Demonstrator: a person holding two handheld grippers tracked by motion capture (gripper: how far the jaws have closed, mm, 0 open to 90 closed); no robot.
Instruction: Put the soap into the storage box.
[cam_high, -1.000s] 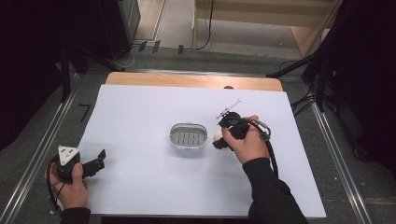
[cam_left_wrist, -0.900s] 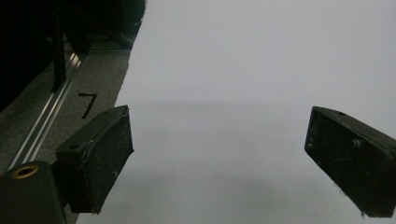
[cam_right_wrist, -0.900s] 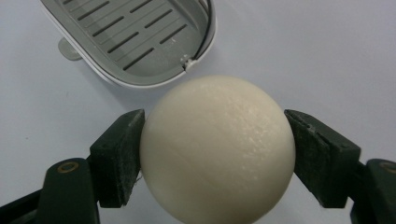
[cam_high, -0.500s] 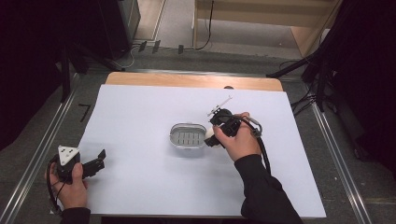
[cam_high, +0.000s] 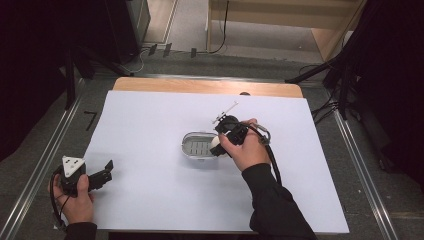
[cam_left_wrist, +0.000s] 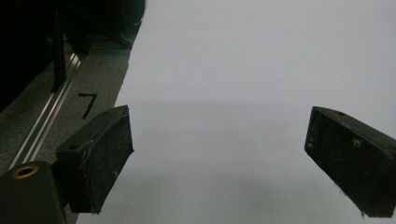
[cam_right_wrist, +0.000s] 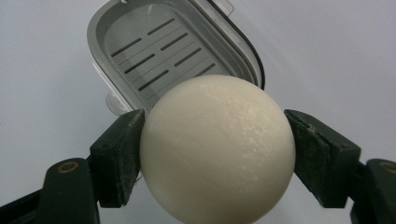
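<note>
A round, cream-white soap (cam_right_wrist: 217, 149) sits clamped between the two black pads of the right gripper (cam_right_wrist: 217, 154) at the centre of the right gripper view, pinched across its widest part so the smooth ball cannot slip. Just above it in that view waits the open grey soap dish (cam_right_wrist: 163, 46), its slotted drain floor bare, apparently where the soap is headed. In the high view, the right gripper (cam_high: 218, 144) hangs at the dish's (cam_high: 196, 146) right rim, mid-frame on the white table cover (cam_high: 150, 120). At lower left, the left gripper (cam_high: 102, 172) rests idle near the cover's edge, jaws spread wide and holding nothing.
</note>
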